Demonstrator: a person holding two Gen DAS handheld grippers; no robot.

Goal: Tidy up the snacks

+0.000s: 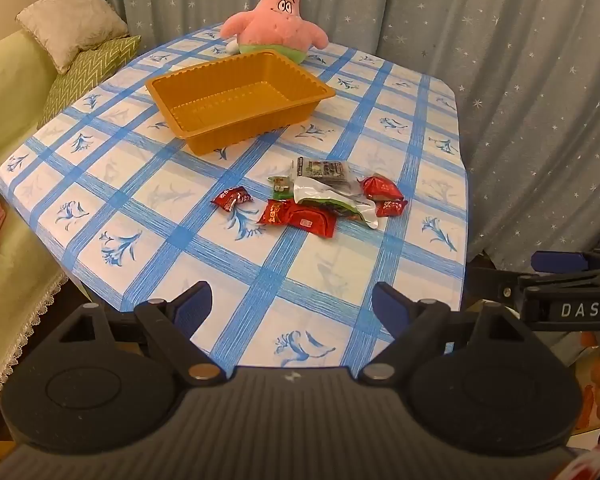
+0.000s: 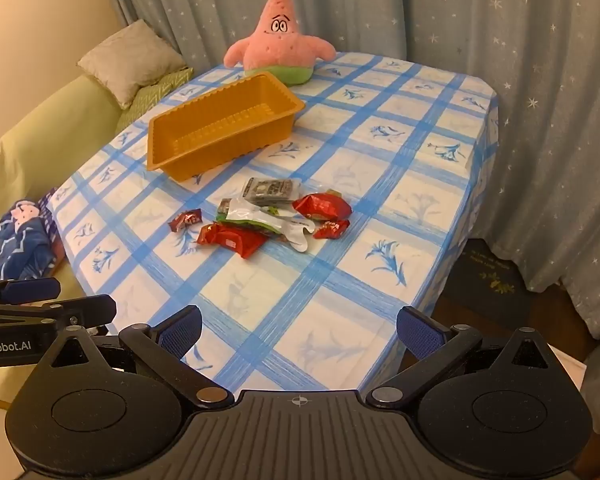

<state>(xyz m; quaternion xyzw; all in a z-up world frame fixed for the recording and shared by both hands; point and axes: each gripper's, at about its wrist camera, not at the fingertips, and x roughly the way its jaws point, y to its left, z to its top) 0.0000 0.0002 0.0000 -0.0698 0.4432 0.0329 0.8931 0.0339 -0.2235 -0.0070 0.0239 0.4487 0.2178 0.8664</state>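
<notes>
Left wrist: left tongs [image 1: 292,304] released, empty. Ahead on the surface [image 1: 412,184]: one orange tray [image 1: 240,96], empty; nearer, one snack pile [image 1: 320,196], about four red packets.

Right wrist: right tongs [image 2: 298,330] released, empty. Ahead: same one tray [image 2: 220,128], same pile [image 2: 268,216], one pink starfish plush [image 2: 280,36] beyond.

The right tool [image 2: 298,334] fills the bottom of the frame, its blue-padded jaws spread wide over the near edge of the desk [image 2: 400,152], nothing between them. Mid-frame lies a loose pile of snack packets [image 2: 268,216], red wrappers around a white pouch. Above and left of it sits an orange plastic tray [image 2: 172,136], with a pink starfish plush [image 2: 280,40] just behind. The left tool [image 2: 32,300] pokes in at lower left.
</notes>
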